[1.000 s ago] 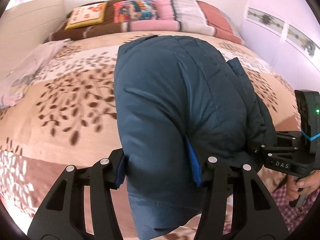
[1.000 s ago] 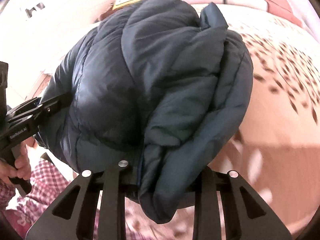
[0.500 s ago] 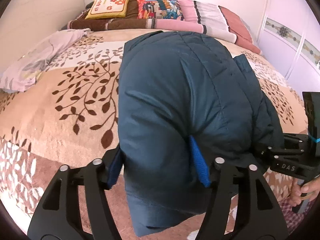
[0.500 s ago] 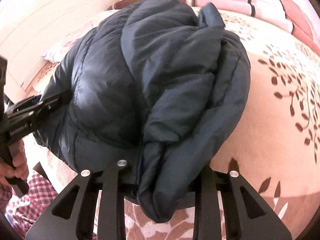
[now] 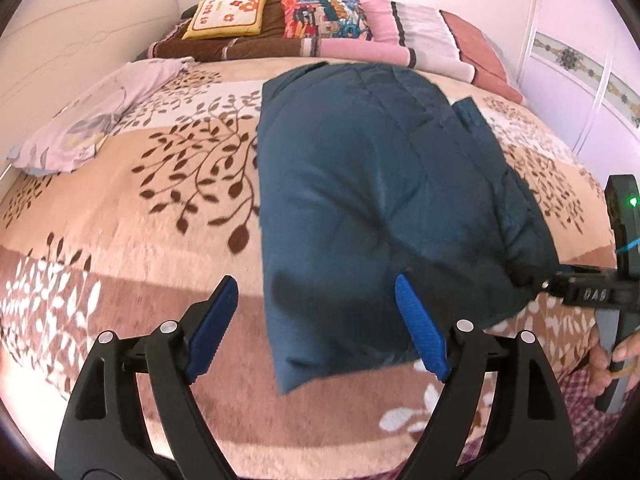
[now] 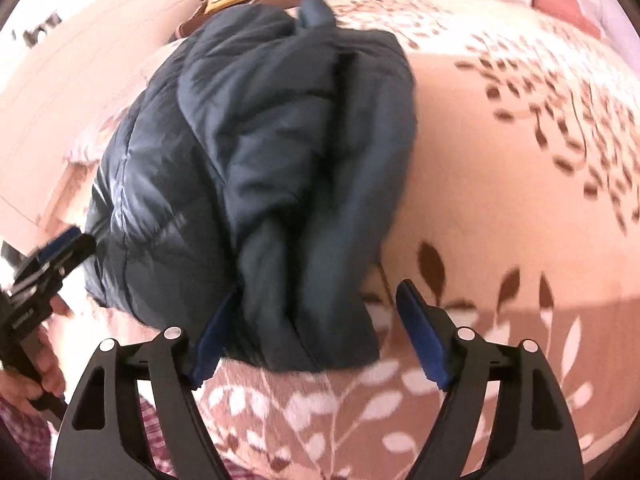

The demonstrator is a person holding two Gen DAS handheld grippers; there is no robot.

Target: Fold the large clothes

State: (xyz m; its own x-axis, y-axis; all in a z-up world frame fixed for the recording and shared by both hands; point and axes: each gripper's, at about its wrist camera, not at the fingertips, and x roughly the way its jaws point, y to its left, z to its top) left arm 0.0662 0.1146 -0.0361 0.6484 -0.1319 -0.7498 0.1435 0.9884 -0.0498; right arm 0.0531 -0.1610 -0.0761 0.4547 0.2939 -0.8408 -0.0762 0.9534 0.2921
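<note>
While our left hand-held gripper (image 5: pixel 316 328) spreads its jaws, the folded dark blue jacket (image 5: pixel 380 208) lies on the bed (image 5: pixel 152 240), its near corner between the blue pads; the right pad (image 5: pixel 420 332) seems to brush it, the left stands clear. We see a smooth quilted top here, plus the pillows (image 5: pixel 320 24) and a lilac cloth (image 5: pixel 96 120) beyond. Over to the right wrist: our right hand-held gripper (image 6: pixel 312 324) is opening too, the jacket's (image 6: pixel 260 160) bunched end between its pads, unclamped. This side shows us rumpled, stacked layers, and the left hand-held gripper's (image 6: pixel 60 252) tip just beside the jacket's edge.
</note>
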